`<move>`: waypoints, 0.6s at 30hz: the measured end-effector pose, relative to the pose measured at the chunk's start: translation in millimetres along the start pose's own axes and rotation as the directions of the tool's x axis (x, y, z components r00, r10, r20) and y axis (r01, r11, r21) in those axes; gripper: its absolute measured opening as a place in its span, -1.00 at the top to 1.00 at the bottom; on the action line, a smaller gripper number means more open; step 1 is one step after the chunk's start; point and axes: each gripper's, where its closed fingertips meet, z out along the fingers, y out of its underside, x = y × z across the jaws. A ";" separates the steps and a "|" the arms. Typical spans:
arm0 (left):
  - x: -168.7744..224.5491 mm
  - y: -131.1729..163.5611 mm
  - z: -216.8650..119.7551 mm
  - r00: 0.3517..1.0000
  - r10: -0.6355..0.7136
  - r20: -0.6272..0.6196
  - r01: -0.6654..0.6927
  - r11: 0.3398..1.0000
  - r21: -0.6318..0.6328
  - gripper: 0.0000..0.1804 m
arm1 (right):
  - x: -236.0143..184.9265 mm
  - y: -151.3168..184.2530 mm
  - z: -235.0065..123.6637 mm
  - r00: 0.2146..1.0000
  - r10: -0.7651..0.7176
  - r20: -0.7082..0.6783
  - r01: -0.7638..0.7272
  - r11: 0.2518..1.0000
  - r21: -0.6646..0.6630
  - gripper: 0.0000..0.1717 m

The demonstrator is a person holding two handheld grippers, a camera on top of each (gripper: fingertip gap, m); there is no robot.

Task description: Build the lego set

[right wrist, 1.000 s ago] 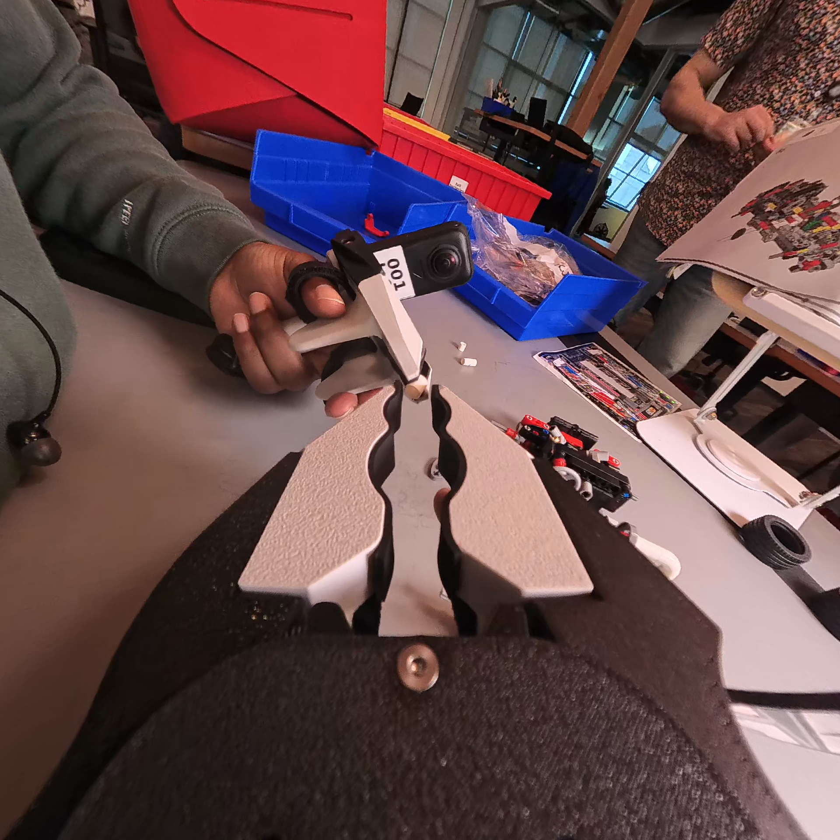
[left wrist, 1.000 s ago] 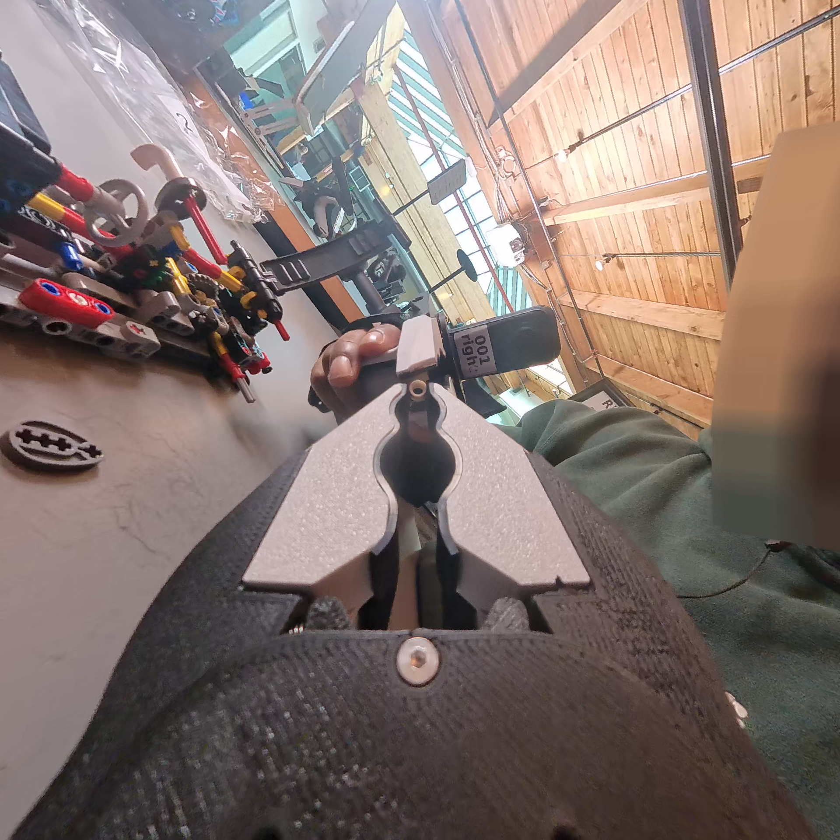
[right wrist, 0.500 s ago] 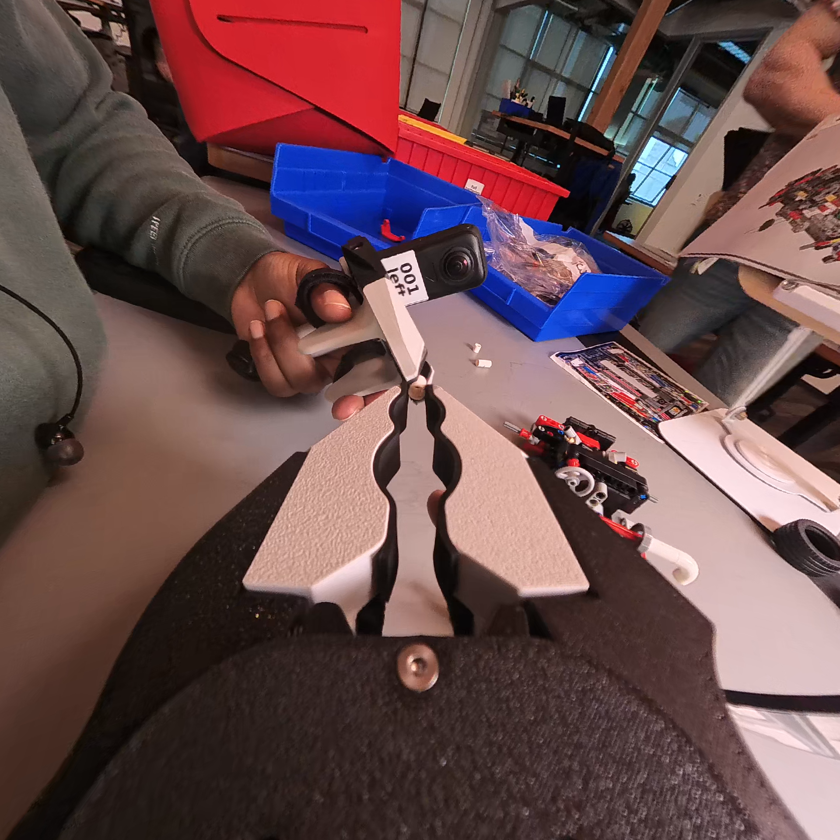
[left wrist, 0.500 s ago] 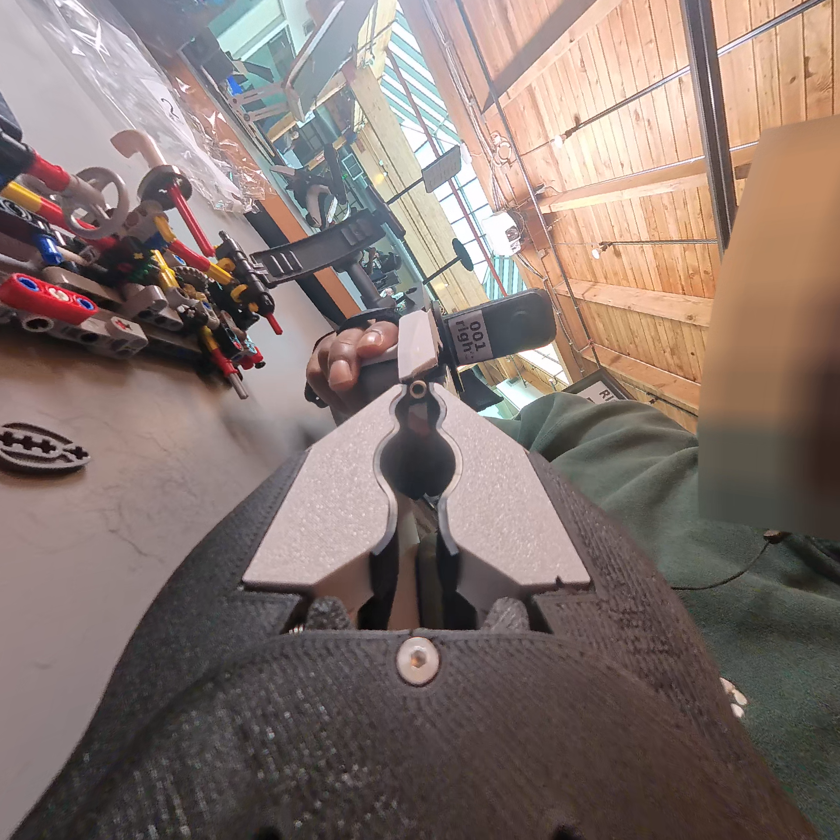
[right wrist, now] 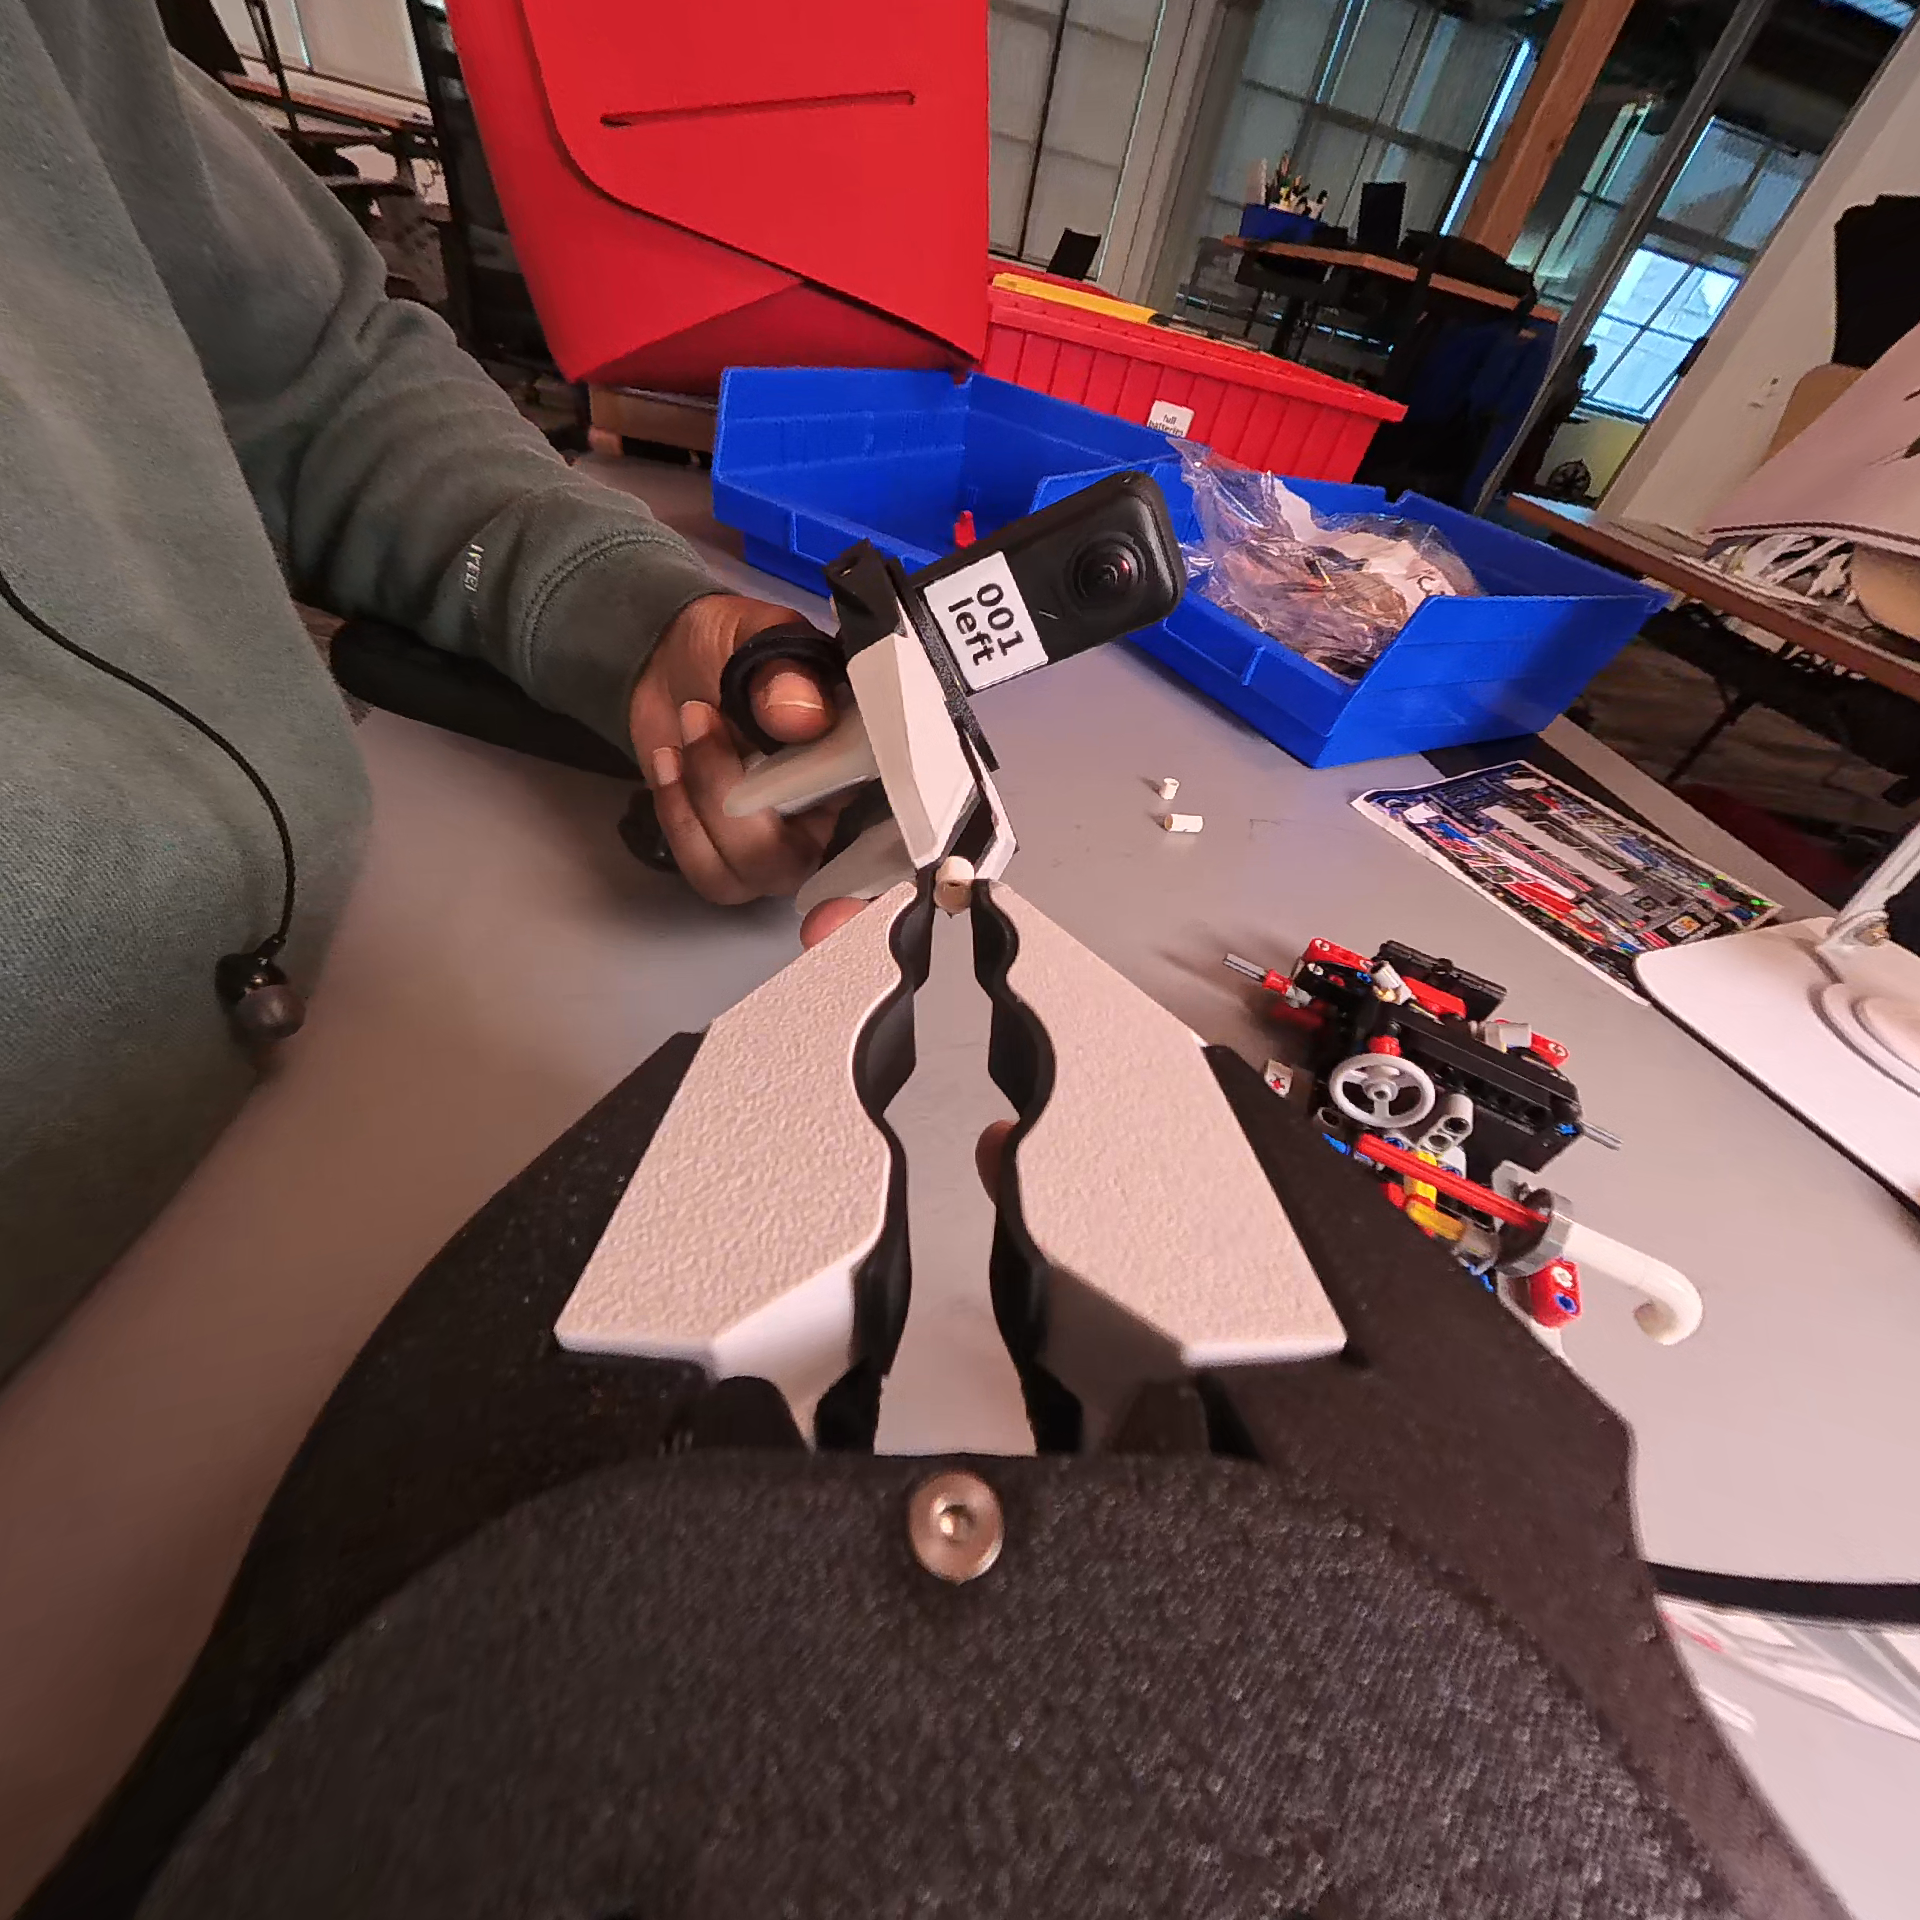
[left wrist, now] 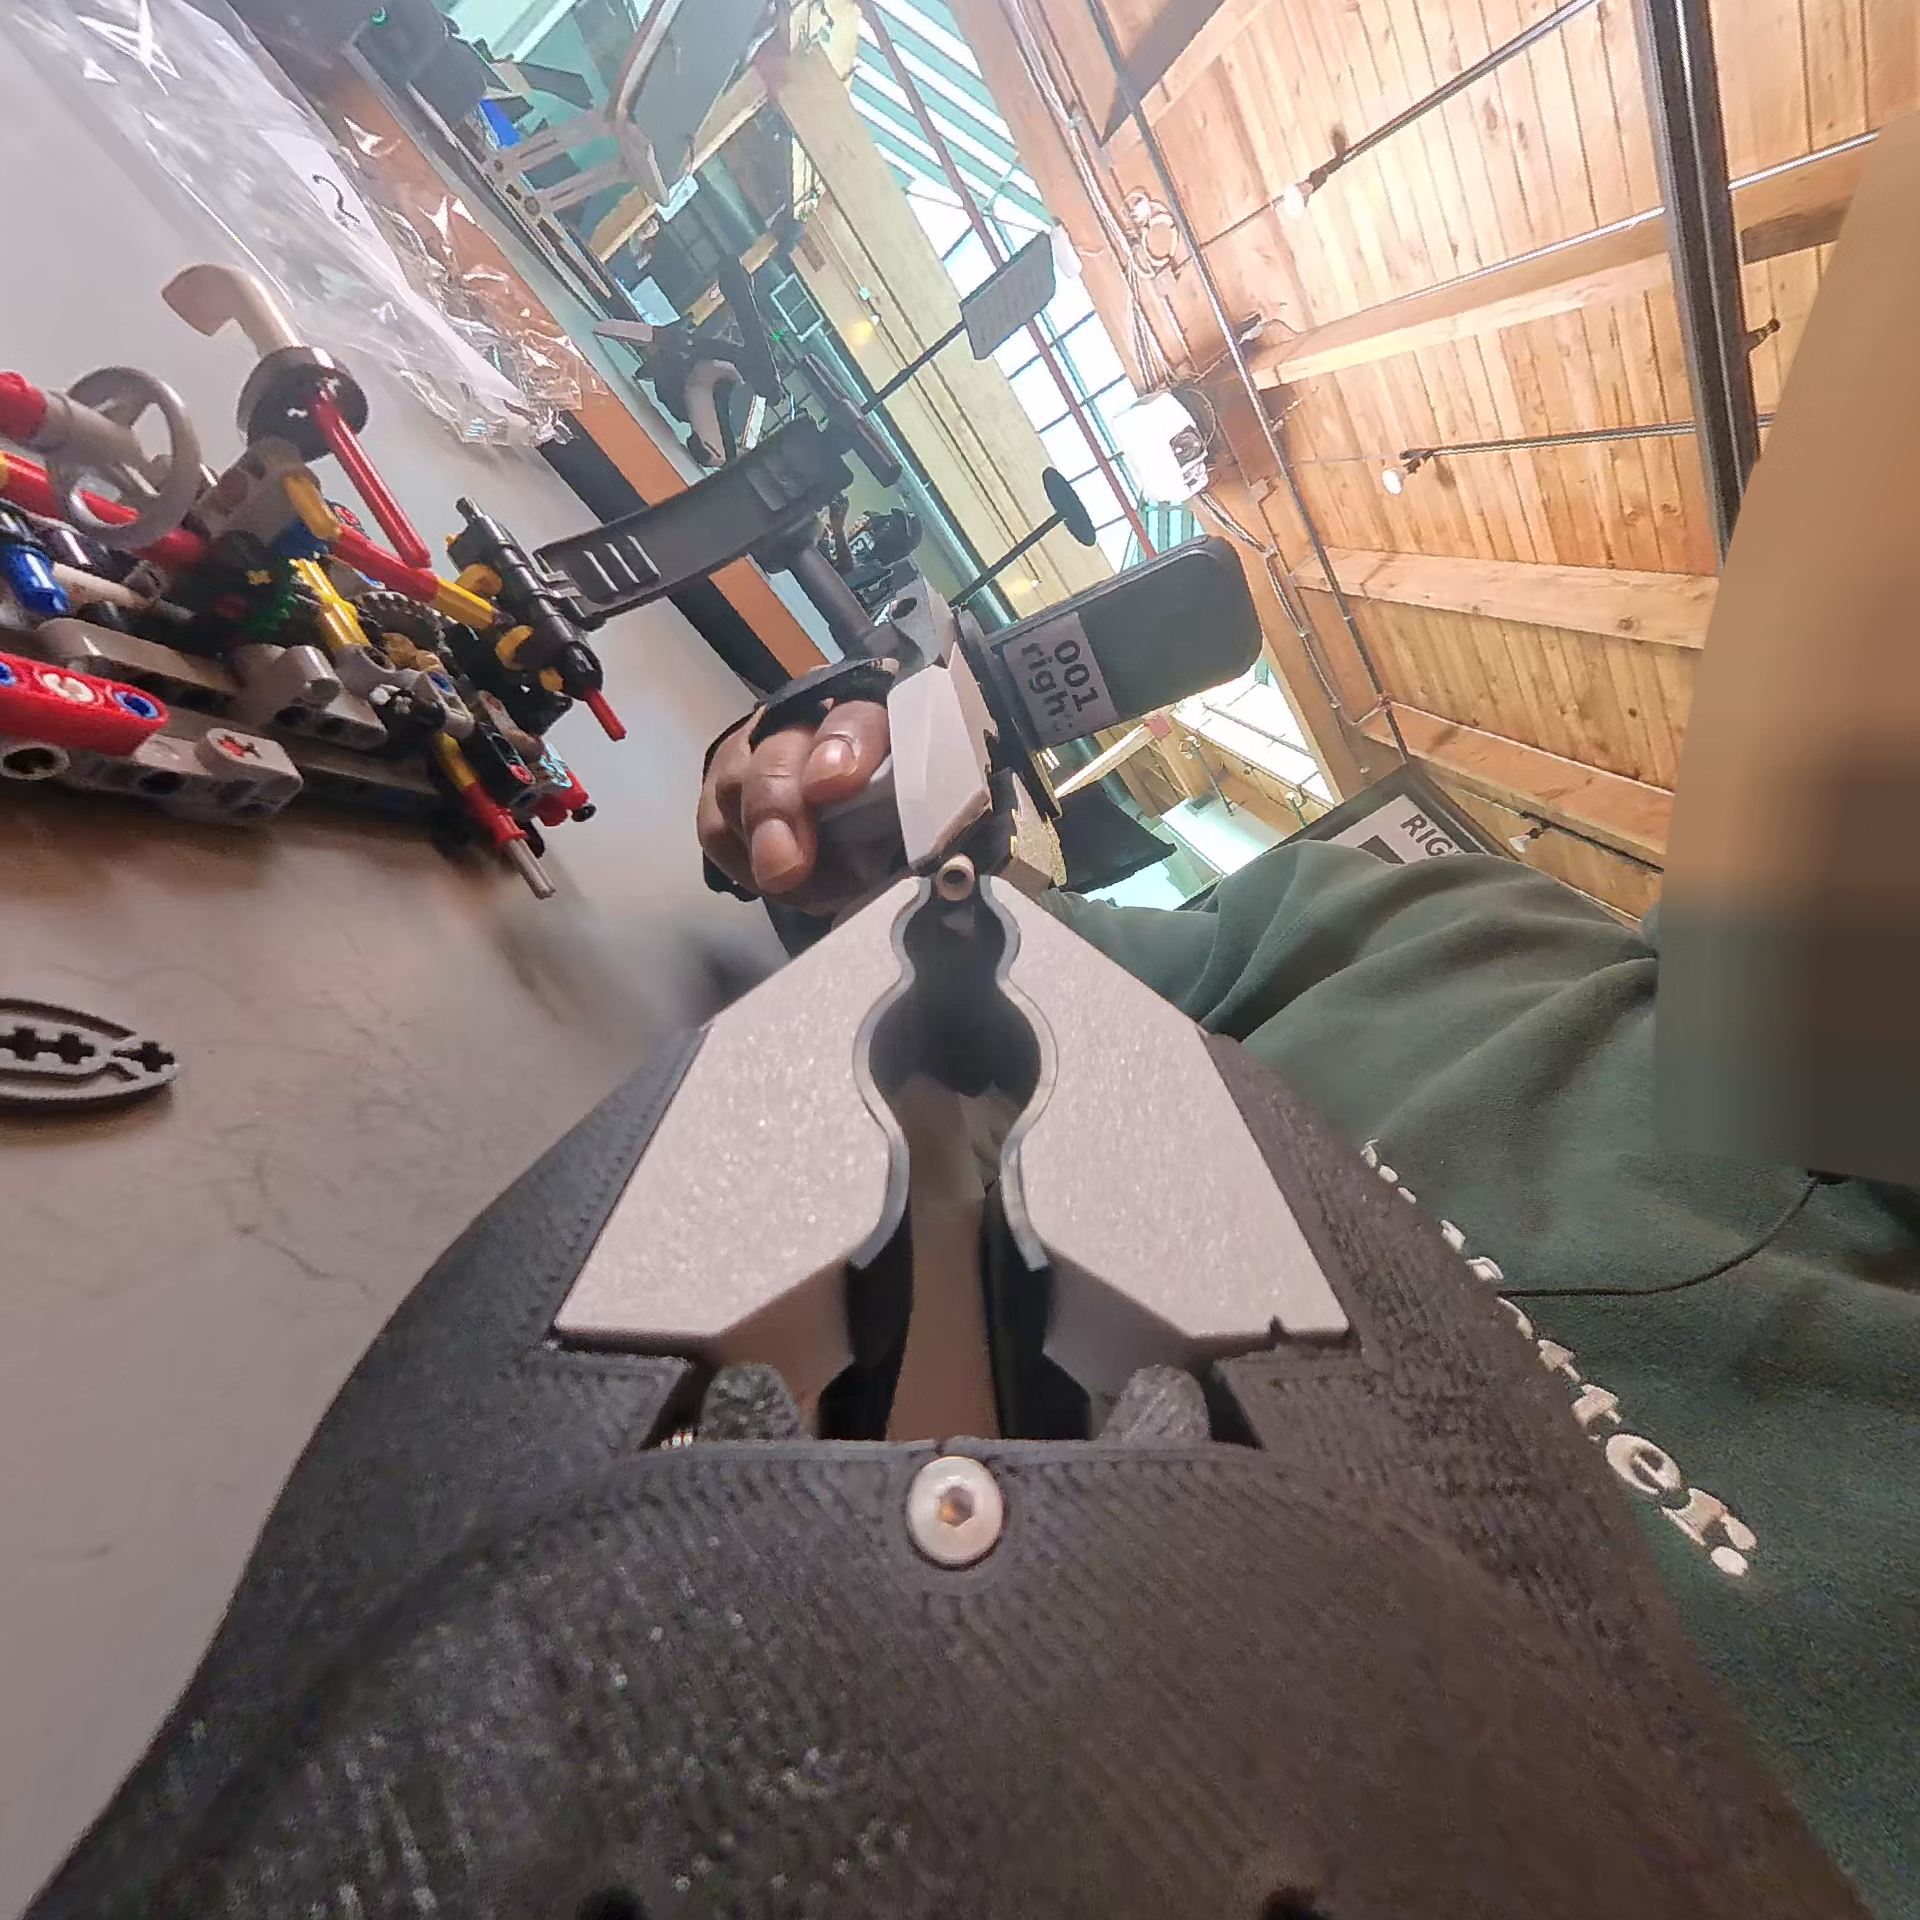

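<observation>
We see the left gripper (left wrist: 954, 885) and the right gripper (right wrist: 954, 900) meeting tip to tip above the grey table (right wrist: 499, 935), and both are closed on the same small cream tube (right wrist: 953, 889). In the right wrist view the black pads (right wrist: 914, 935) of the right gripper press the tube from either side, and the white fingers of the left gripper come down onto it from above. In the left wrist view the tube's open end faces us, right at the very tips. We judge it to be a hard plastic sleeve, very light and stiff, with a smooth round wall that could roll or squirt out of a pinch. The safest hold looks to be across its short barrel, with the pads square on and not near an end. Two loose tubes of the same kind (right wrist: 1182, 823) lie on the table just beyond, apart from each other, and a brick-built model (right wrist: 1439, 1081) sits well off to the right, with a blue bin (right wrist: 1403, 686) behind it. We cannot tell how much of the tube's length each pair of pads covers, since it is tiny and the two sets of fingers hide one another. We also cannot tell whether anything is threaded through its bore. The hand (right wrist: 717, 769) on the left gripper covers the handle, and a flat black oval piece (left wrist: 73, 1051) is cut off at the edge of the left view.
</observation>
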 end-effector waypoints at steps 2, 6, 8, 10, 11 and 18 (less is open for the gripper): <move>-0.9 0.5 -0.2 1.000 0.014 0.009 -0.014 1.000 -0.010 0.96 | 0.0 1.4 0.2 1.000 0.007 0.005 -0.007 1.000 -0.006 0.95; -4.2 4.0 -2.2 0.991 0.122 0.062 -0.118 0.991 -0.068 0.96 | -1.6 5.4 1.7 1.000 0.005 0.010 -0.005 1.000 -0.021 0.95; -5.0 5.7 -3.7 0.983 0.166 0.080 -0.158 0.983 -0.096 0.94 | -3.7 6.3 2.3 1.000 -0.006 0.015 0.007 1.000 -0.027 0.95; -6.2 5.5 -6.0 0.978 0.188 0.093 -0.177 0.978 -0.109 0.91 | -4.6 6.4 2.4 1.000 -0.005 0.022 0.006 1.000 -0.029 0.95; -6.7 4.7 -7.4 0.977 0.193 0.096 -0.182 0.977 -0.111 0.90 | -4.7 6.8 2.3 1.000 -0.006 0.022 0.007 1.000 -0.030 0.95; -6.8 12.3 -5.2 0.983 0.162 0.085 -0.148 0.978 -0.148 0.86 | -8.6 12.2 6.0 0.999 -0.044 0.025 0.045 0.997 -0.058 0.95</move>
